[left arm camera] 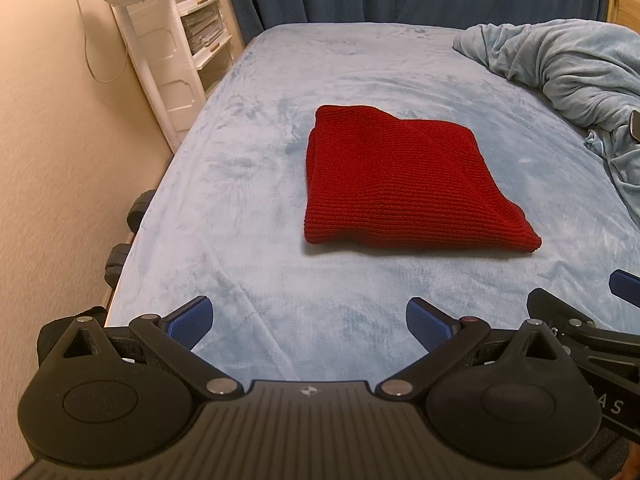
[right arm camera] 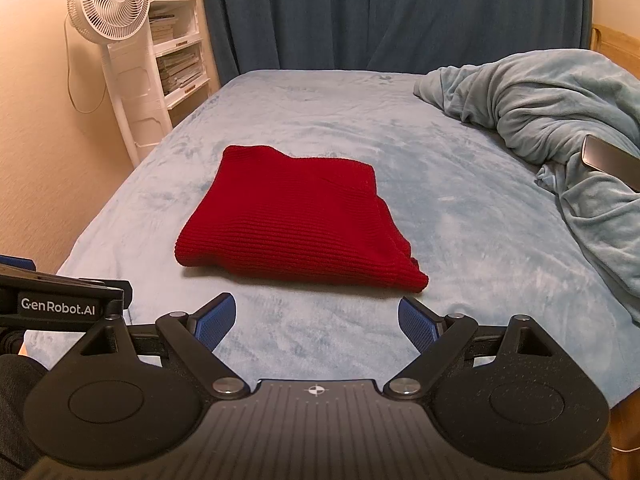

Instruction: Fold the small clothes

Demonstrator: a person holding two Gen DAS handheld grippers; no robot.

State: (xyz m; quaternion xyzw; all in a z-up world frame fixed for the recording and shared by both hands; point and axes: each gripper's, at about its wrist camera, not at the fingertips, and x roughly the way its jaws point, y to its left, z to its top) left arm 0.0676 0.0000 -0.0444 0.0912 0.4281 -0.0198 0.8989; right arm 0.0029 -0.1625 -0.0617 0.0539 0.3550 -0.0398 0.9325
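Observation:
A red knitted garment (left arm camera: pixel 396 184) lies folded into a rough square on the light blue bed cover (left arm camera: pixel 240 220); it also shows in the right wrist view (right arm camera: pixel 296 224). My left gripper (left arm camera: pixel 310 326) is open and empty, held above the cover in front of the garment and apart from it. My right gripper (right arm camera: pixel 316 326) is open and empty, close to the garment's near edge without touching it. Each gripper shows at the edge of the other's view: the right one in the left wrist view (left arm camera: pixel 580 320), the left one in the right wrist view (right arm camera: pixel 60 304).
A crumpled light blue blanket (right arm camera: pixel 540 120) is heaped on the bed's right side with a dark phone-like slab (right arm camera: pixel 612 162) on it. A white standing fan (right arm camera: pixel 110 4) and a white shelf unit (right arm camera: pixel 176 48) stand at the far left. Dark blue curtains (right arm camera: pixel 380 12) hang behind.

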